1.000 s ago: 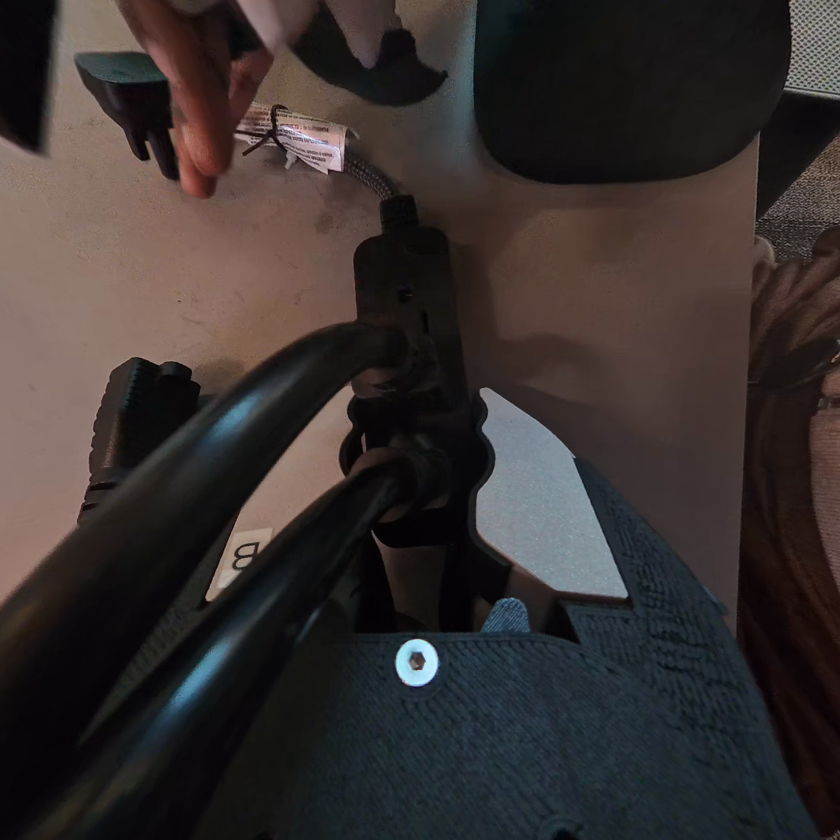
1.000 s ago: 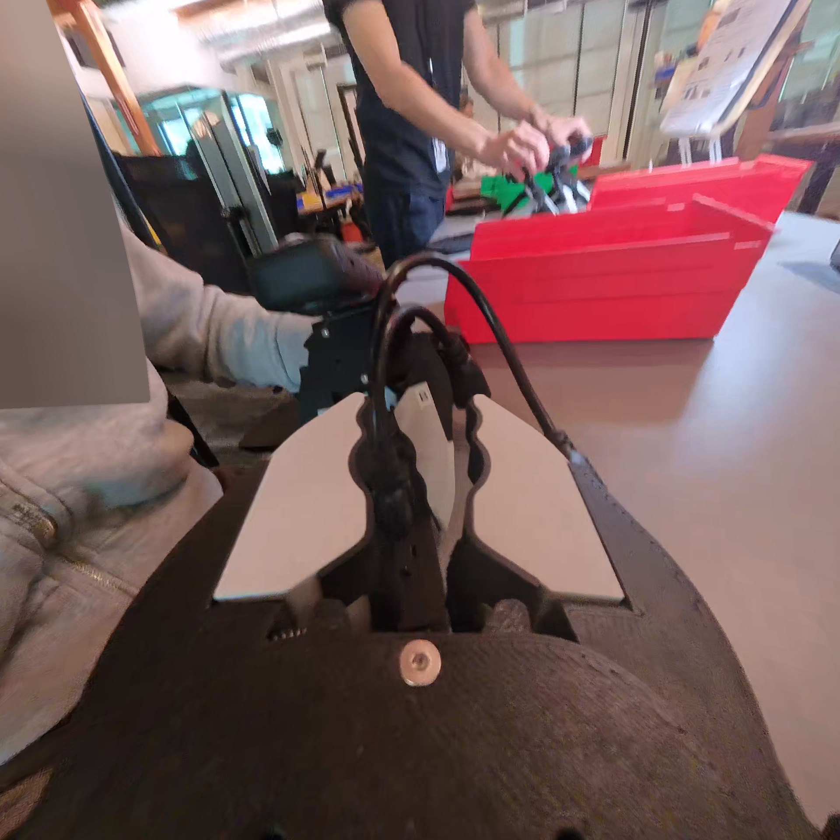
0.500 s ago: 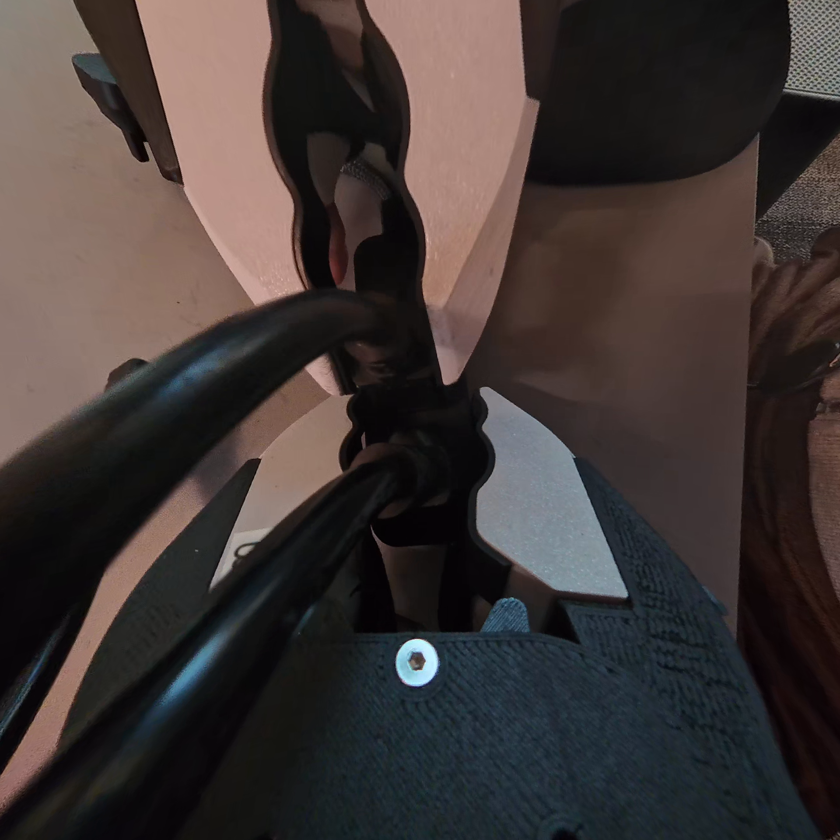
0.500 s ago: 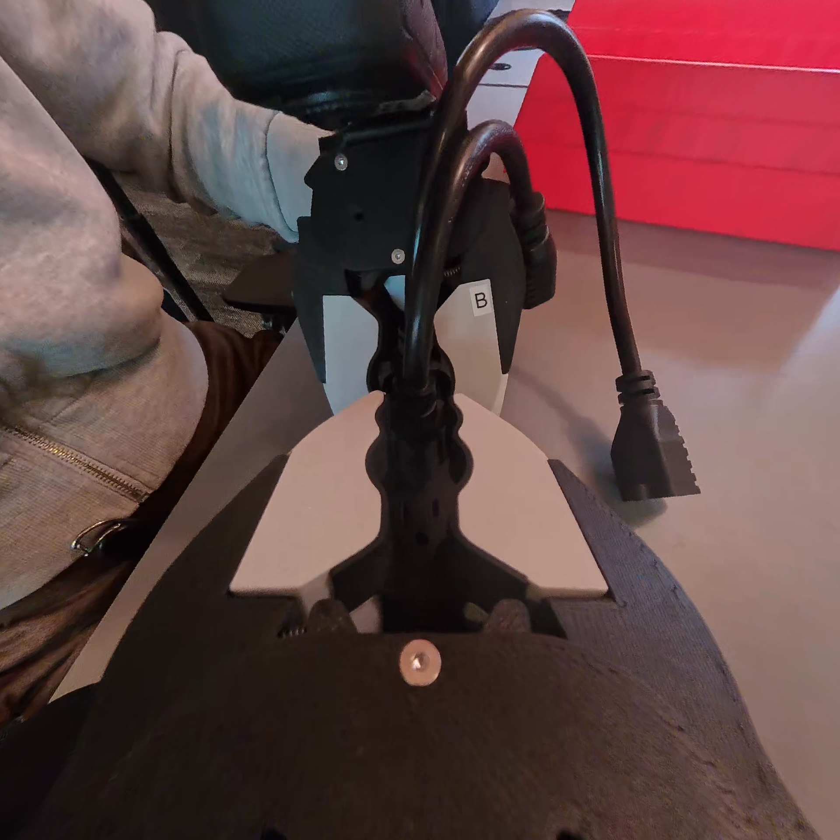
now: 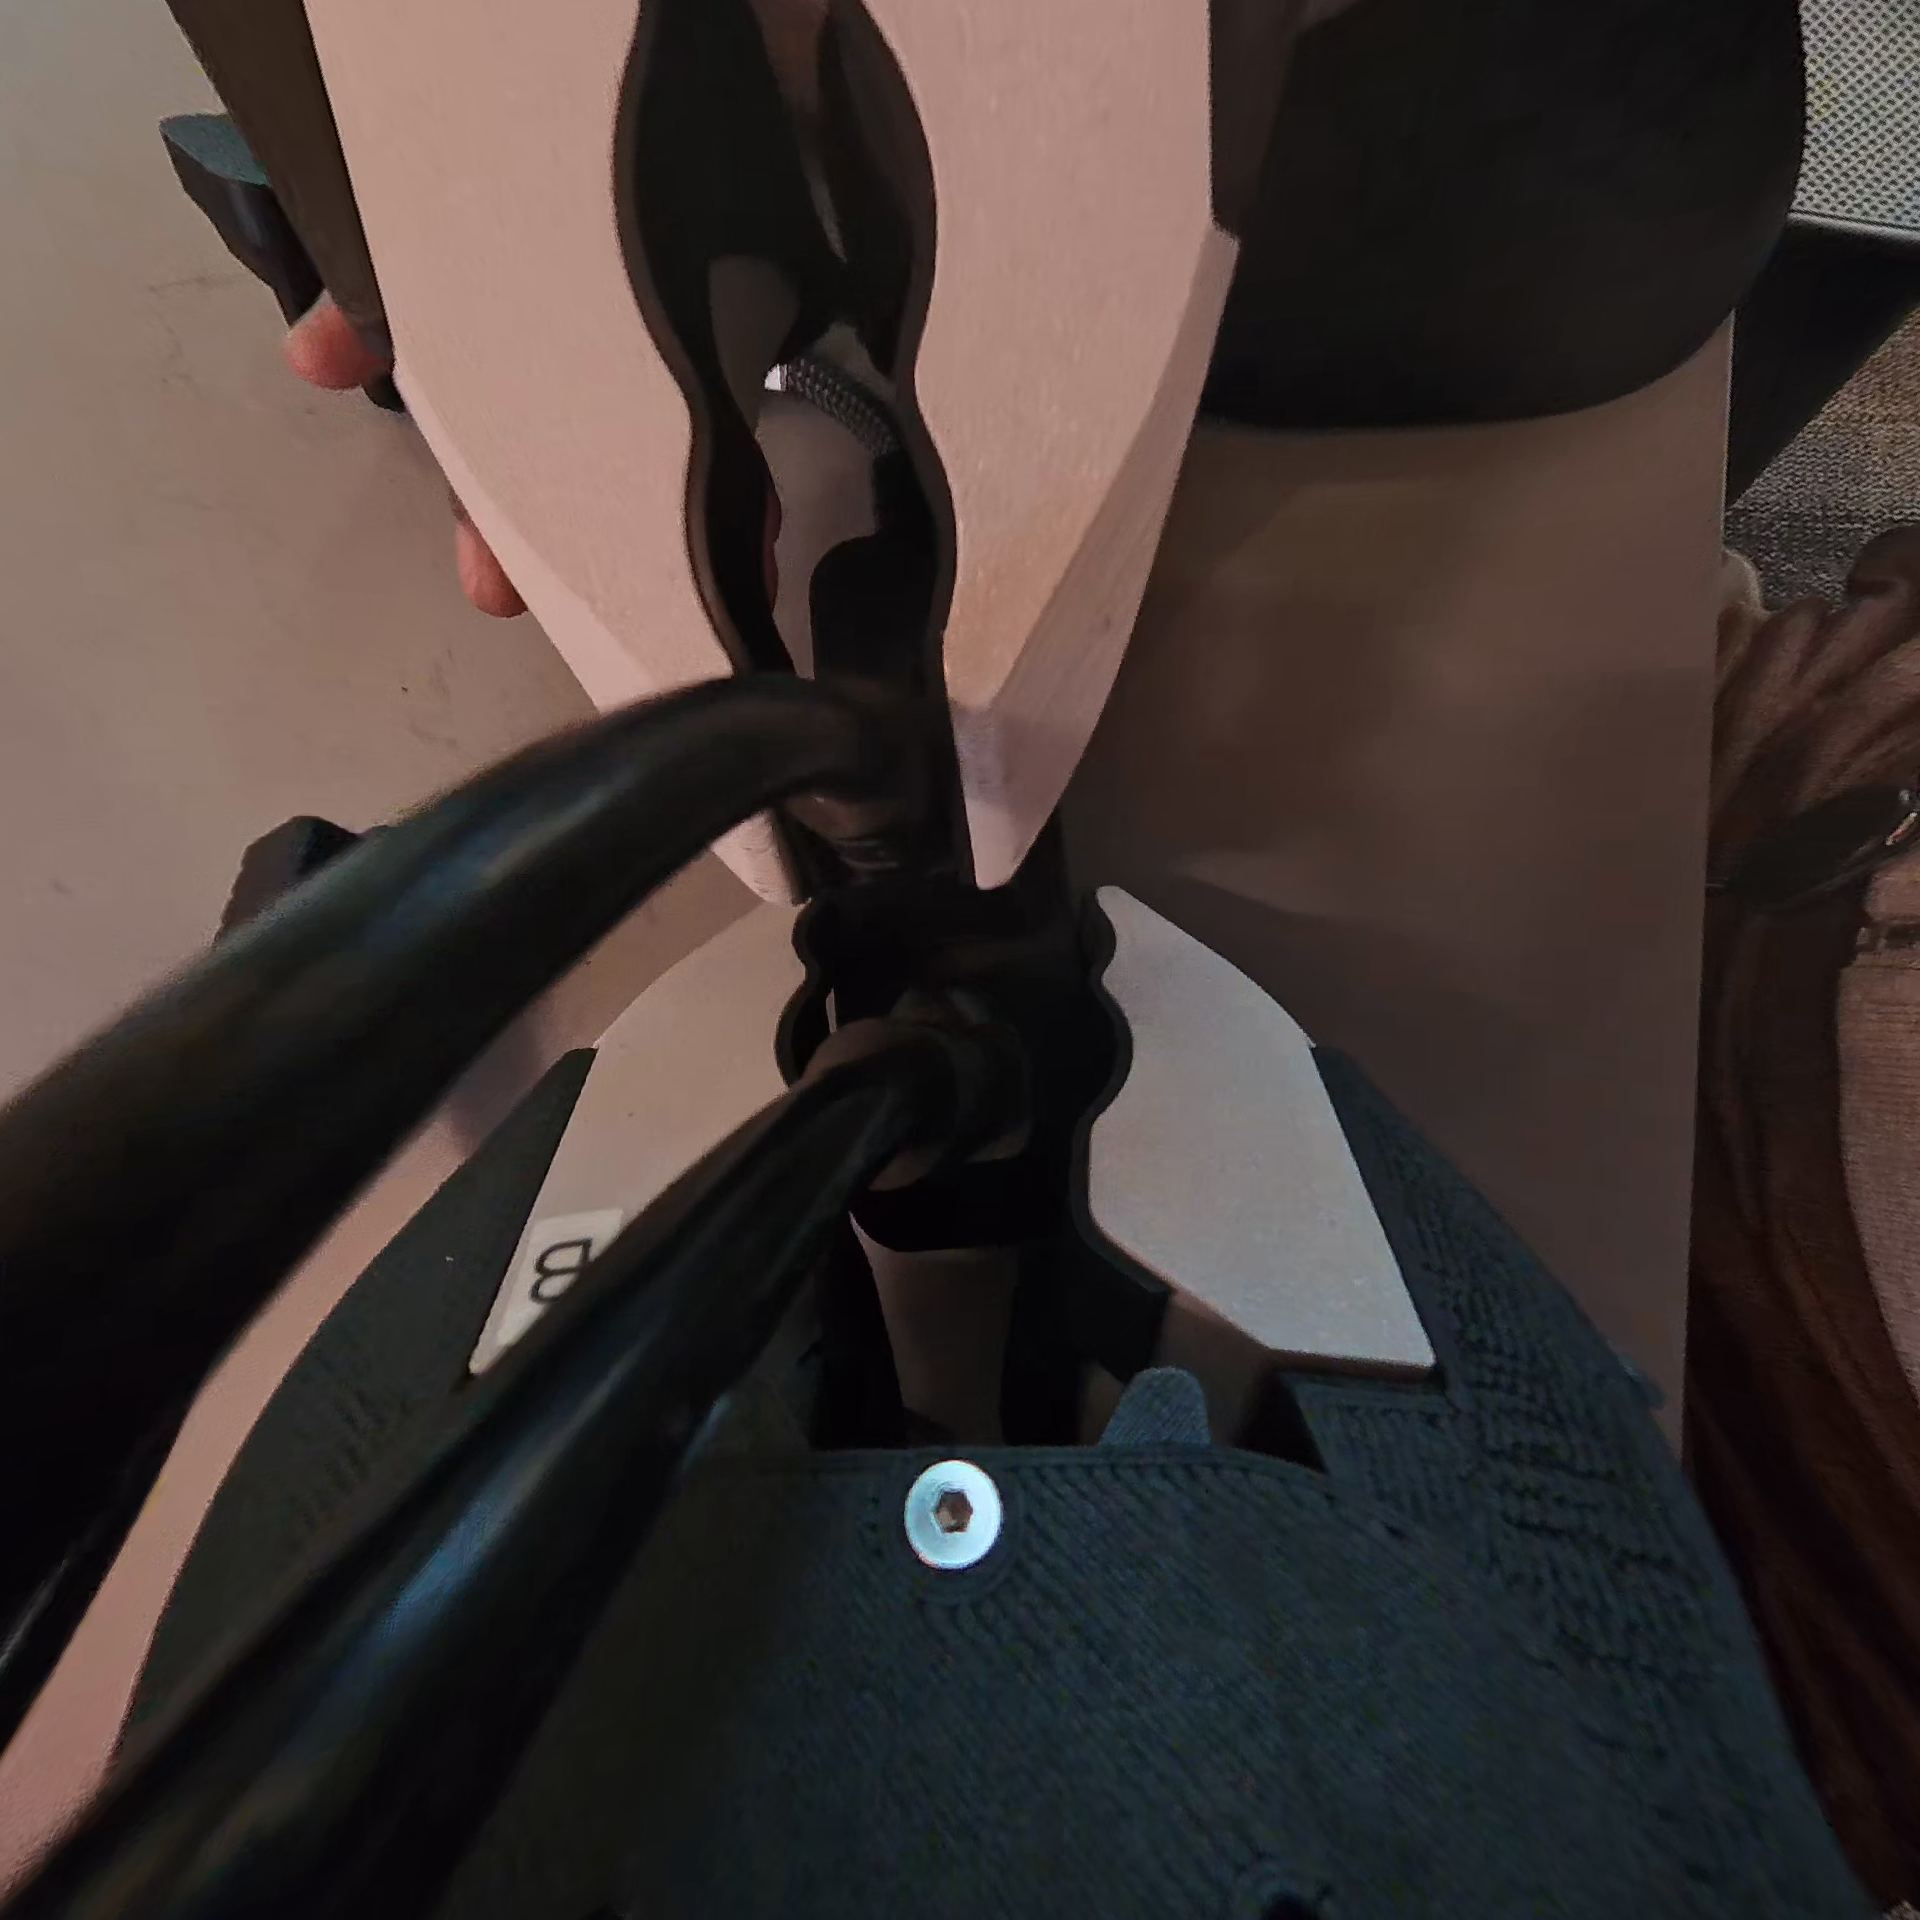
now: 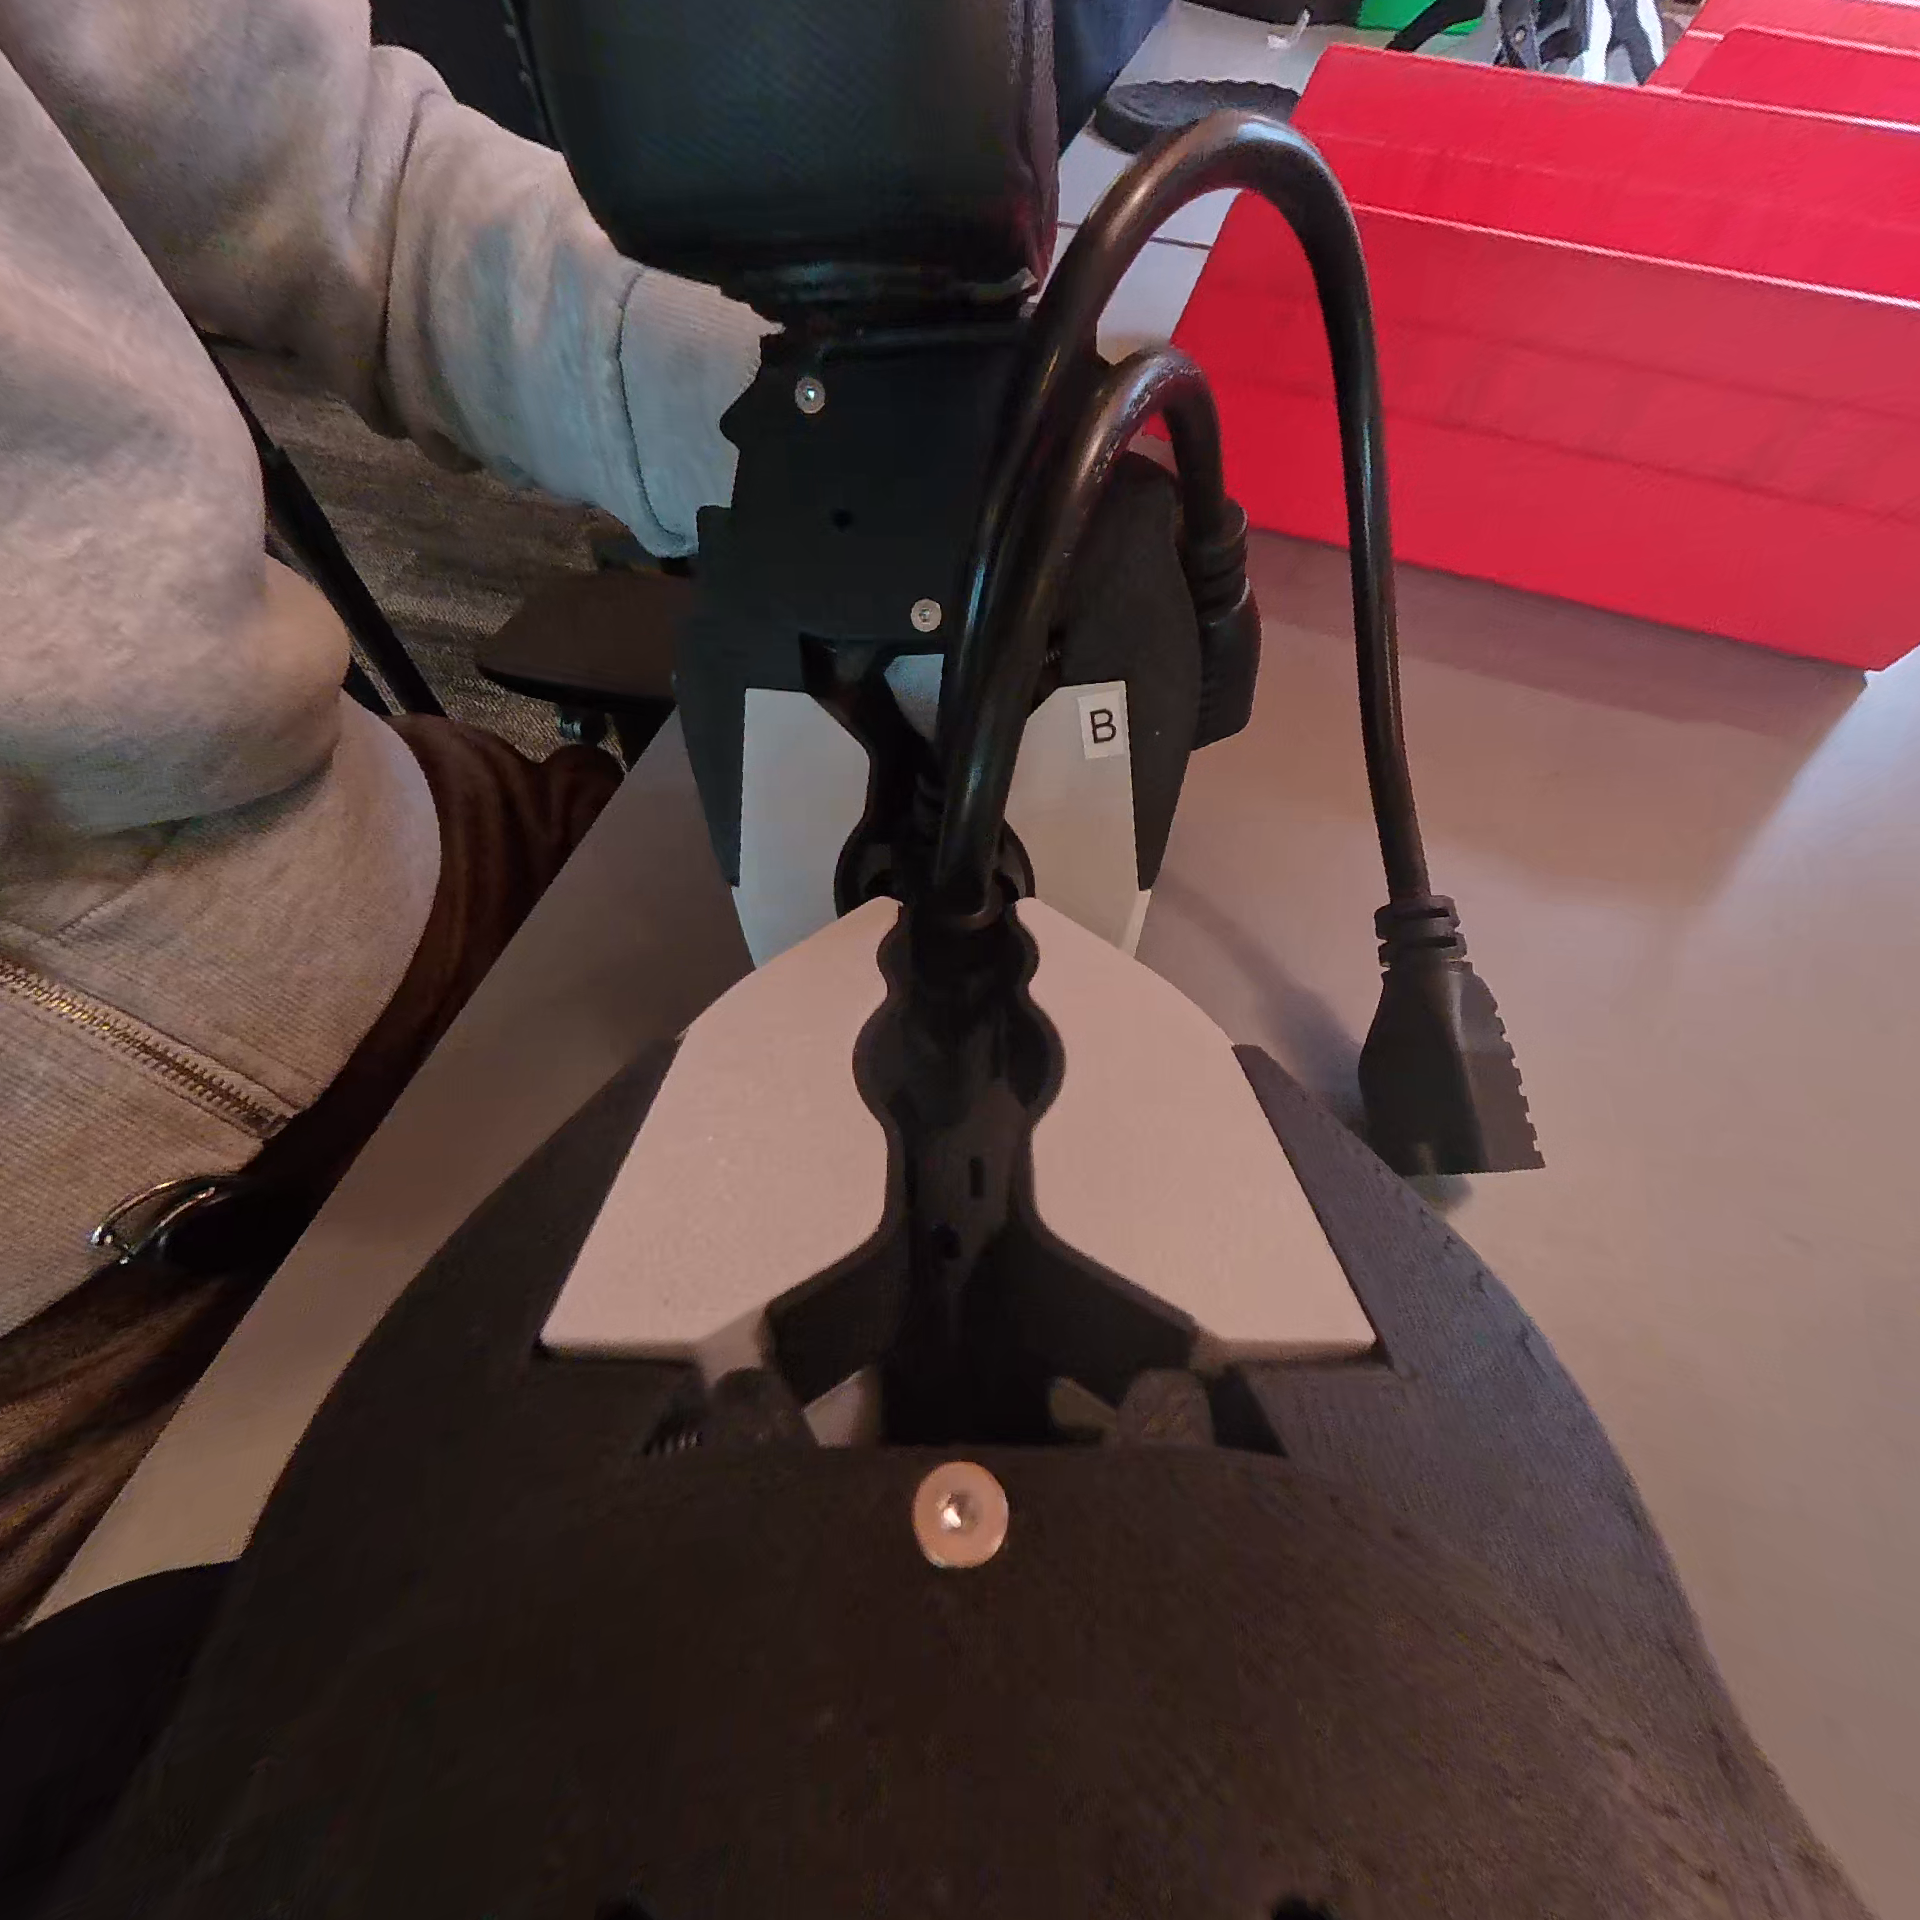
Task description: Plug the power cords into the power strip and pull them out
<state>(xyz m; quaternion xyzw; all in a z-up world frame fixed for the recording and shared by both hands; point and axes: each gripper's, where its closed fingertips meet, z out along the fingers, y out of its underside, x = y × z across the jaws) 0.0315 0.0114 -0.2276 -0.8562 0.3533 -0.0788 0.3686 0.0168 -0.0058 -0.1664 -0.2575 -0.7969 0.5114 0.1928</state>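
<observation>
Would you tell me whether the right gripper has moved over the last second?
Yes: the right gripper tilted down and closed on the left gripper; the red bins now sit higher.

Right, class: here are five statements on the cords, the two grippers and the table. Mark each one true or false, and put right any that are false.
1. Both grippers grip the same black power strip. True.
2. The right gripper is wide open. False: it is shut on the strip.
3. A loose black plug lies on the table. True.
4. The bins behind the cords are blue. False: they are red.
5. The left gripper holds nothing. False: it is shut on the strip, where a black cord arches up from its fingers.
</observation>
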